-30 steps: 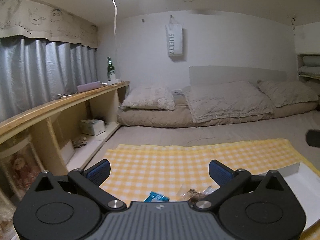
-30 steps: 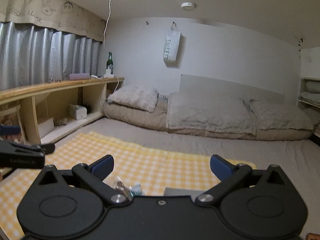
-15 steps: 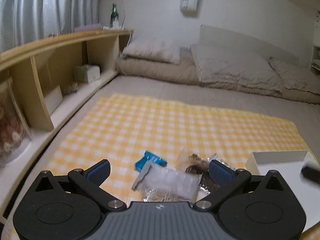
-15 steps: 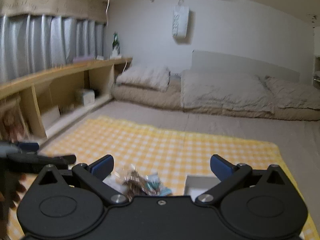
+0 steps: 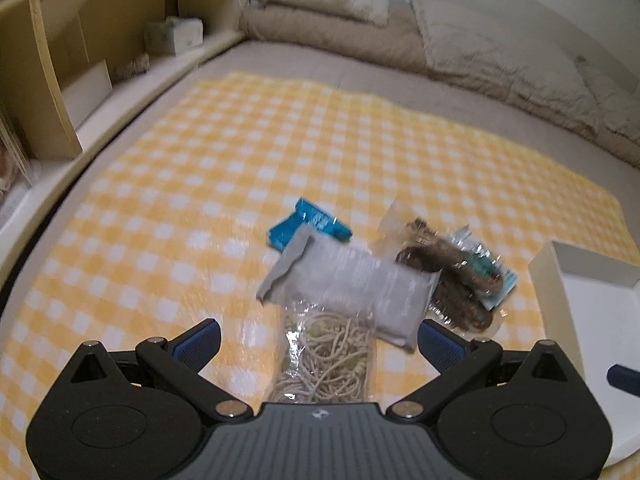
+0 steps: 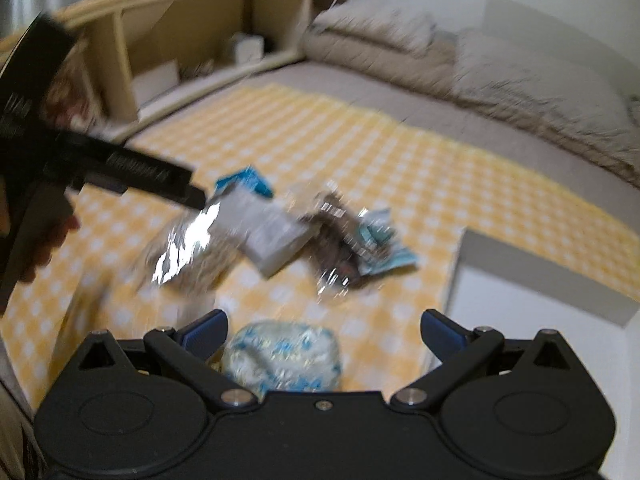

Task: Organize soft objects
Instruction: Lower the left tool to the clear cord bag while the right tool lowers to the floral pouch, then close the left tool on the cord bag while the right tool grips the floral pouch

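Several soft packets lie in a pile on the yellow checked cloth (image 5: pixel 240 160). A clear bag of beige cord (image 5: pixel 328 356) sits between the fingers of my left gripper (image 5: pixel 318 338), which is open above it. Behind it lie a grey pouch (image 5: pixel 352 284), a blue packet (image 5: pixel 308 224) and a clear bag of brown pieces (image 5: pixel 452 280). My right gripper (image 6: pixel 322 330) is open over a white-and-blue patterned packet (image 6: pixel 284 354). In the blurred right wrist view the grey pouch (image 6: pixel 268 236) shows, with the left gripper (image 6: pixel 120 168) above the pile.
A white open box (image 5: pixel 592 308) stands at the cloth's right edge, its wall (image 6: pixel 540 276) close to my right gripper. A wooden shelf unit (image 5: pixel 80 60) runs along the left. Pillows and folded bedding (image 5: pixel 460 40) lie at the back.
Both grippers have tilted down from the room toward the cloth and moved closer to the pile. The cord bag and patterned packet have come into view between the fingers.
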`<state>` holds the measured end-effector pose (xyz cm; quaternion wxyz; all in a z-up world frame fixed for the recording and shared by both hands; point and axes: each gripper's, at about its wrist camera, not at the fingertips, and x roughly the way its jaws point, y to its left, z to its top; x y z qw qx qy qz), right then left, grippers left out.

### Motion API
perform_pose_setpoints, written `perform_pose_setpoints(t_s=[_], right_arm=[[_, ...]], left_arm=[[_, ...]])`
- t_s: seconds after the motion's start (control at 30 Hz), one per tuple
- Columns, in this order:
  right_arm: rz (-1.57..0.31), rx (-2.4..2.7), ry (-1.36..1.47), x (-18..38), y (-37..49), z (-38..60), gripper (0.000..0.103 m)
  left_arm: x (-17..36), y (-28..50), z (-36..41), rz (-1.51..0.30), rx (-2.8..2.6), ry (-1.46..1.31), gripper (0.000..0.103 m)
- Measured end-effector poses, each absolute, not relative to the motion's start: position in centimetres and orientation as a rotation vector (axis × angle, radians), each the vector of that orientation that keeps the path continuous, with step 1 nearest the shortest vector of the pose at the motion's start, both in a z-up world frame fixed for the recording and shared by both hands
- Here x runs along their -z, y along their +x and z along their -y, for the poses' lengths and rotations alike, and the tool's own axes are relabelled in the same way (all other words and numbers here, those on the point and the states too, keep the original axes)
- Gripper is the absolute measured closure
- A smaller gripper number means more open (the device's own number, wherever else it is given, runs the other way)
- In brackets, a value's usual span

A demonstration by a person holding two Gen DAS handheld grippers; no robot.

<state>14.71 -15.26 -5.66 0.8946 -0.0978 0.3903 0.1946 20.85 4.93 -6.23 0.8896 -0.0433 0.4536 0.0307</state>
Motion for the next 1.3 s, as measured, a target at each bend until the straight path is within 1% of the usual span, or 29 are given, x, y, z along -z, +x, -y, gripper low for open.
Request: perform_pose_setpoints(t_s=[0.3, 0.5, 0.73, 0.77, 0.8, 0.83, 0.87, 0.93, 1.0, 1.03, 1.1, 1.2, 1.3], right_arm=[[-0.915, -0.492, -0.309, 8.5, 16.3, 13.1, 0.000], [-0.973, -0.531, -0.330, 9.7, 17.1, 12.5, 0.000], [-1.002, -0.563, -0.348, 10.4, 17.5, 12.0, 0.000], [-1.003, -0.565, -0.347, 10.4, 17.5, 11.9, 0.001], [-1.005, -0.567, -0.345, 10.3, 17.5, 11.9, 0.004], [-1.007, -0.568, -0.343, 10.3, 17.6, 12.0, 0.007], [-1.011, -0.568, -0.339, 10.2, 17.7, 12.1, 0.012], [-1.025, -0.572, -0.322, 10.2, 17.9, 12.2, 0.015], [-1.033, -0.582, -0.313, 10.0, 17.9, 12.3, 0.023], [-1.031, -0.581, -0.316, 10.0, 17.8, 12.3, 0.024], [-1.023, -0.581, -0.326, 9.9, 17.5, 12.2, 0.031], [-1.015, -0.578, -0.320, 9.5, 17.3, 12.3, 0.035], [-0.992, -0.566, -0.314, 8.9, 17.1, 12.4, 0.037]], left_arm=[[9.0, 22.6, -4.8, -1.063, -0.054, -0.105, 0.002], [10.4, 23.1, -4.4, -1.104, -0.046, -0.088, 0.006], [11.4, 23.3, -3.5, -1.133, -0.034, -0.052, 0.006], [11.4, 23.3, -3.4, -1.133, -0.034, -0.042, 0.011], [11.5, 23.3, -3.3, -1.135, -0.035, -0.029, 0.016], [11.6, 23.3, -3.3, -1.139, -0.038, -0.017, 0.018], [11.6, 23.3, -3.3, -1.143, -0.043, -0.006, 0.024], [11.7, 23.2, -3.5, -1.145, -0.038, -0.003, 0.028], [11.5, 23.0, -3.7, -1.136, -0.033, 0.007, 0.036], [11.4, 22.8, -3.8, -1.132, -0.032, 0.008, 0.037], [11.2, 22.6, -4.1, -1.128, -0.030, 0.003, 0.042], [10.8, 22.0, -4.4, -1.118, -0.031, -0.009, 0.045], [10.0, 21.4, -4.7, -1.095, -0.034, -0.024, 0.047]])
